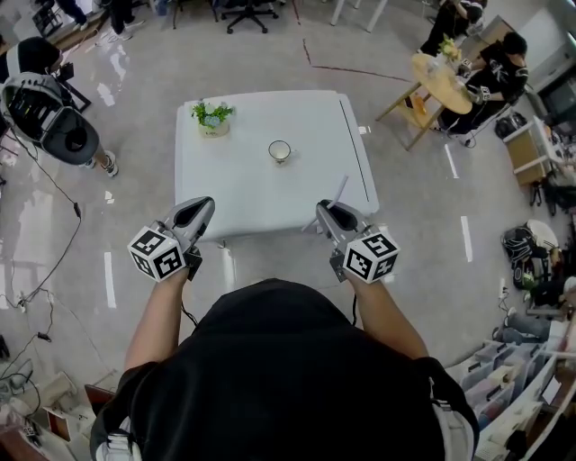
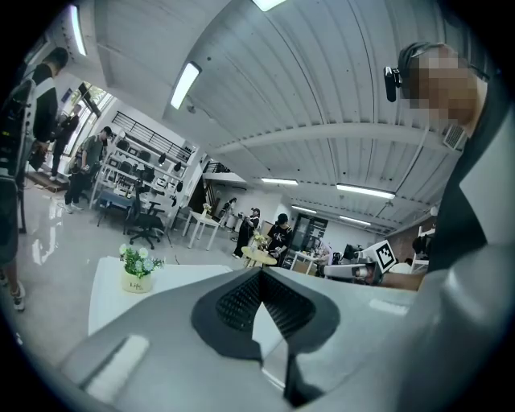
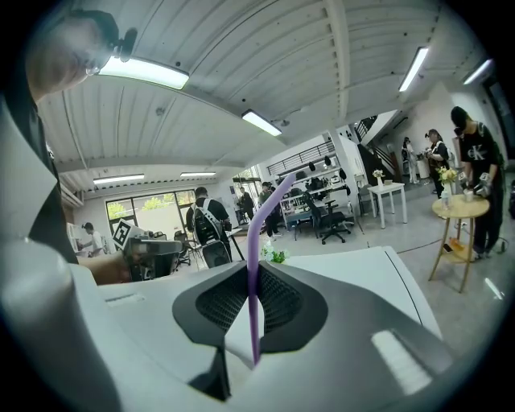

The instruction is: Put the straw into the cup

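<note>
A white cup (image 1: 280, 151) stands near the middle of the white table (image 1: 243, 194), far from both grippers. My right gripper (image 1: 329, 214) hovers at the table's near right edge, shut on a purple straw (image 3: 256, 265) that rises from between its jaws and bends at the top. In the head view the straw (image 1: 339, 190) shows pale, pointing up and away. My left gripper (image 1: 196, 212) sits at the table's near left edge, shut with nothing in it; its closed jaws fill the left gripper view (image 2: 261, 282).
A small potted plant (image 1: 212, 118) stands at the table's far left corner, also seen as the plant (image 2: 138, 269). People sit around a round wooden table (image 1: 441, 81) at the back right. An office chair (image 1: 247, 13) stands beyond the table.
</note>
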Available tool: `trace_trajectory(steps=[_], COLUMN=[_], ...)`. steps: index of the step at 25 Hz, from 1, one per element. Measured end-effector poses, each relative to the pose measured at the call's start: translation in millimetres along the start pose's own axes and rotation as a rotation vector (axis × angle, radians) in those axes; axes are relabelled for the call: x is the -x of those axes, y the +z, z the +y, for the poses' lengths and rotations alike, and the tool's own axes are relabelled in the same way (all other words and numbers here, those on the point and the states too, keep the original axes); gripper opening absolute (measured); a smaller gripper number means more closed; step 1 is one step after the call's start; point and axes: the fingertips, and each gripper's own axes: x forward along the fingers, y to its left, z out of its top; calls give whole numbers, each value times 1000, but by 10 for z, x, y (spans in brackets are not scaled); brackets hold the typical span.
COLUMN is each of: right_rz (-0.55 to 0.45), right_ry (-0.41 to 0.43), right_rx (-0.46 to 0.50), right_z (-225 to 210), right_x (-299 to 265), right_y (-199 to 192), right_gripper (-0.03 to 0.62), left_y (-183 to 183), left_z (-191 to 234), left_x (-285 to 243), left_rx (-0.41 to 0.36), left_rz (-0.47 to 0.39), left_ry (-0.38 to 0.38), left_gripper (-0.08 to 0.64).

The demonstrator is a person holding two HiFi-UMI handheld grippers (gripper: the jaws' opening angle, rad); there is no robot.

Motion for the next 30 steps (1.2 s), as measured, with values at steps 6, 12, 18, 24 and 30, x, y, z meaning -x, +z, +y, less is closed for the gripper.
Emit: trace_trajectory(steps=[6, 12, 18, 24, 30], right_rz=[-8, -16, -28, -38, -42], right_ry=[-15, -25, -40, -49, -45], right_rx=[2, 1, 9, 17, 32], right_z=[36, 93, 64, 10, -55], right_x=[-73, -138, -134, -233, -291], right_y=[21, 55, 159, 247, 343], right_gripper=[59, 59, 60, 58, 58], left_y=[3, 53, 66, 69, 60], left_z=[114, 170, 192, 325, 384], left_x=[47, 117, 175, 217, 209], left_rx=[-6, -6, -7, -1, 8], left_rz=[9, 8, 11, 1, 0], left_ry=[-10, -20, -21, -11, 5], left_gripper=[0, 0, 0, 0, 0])
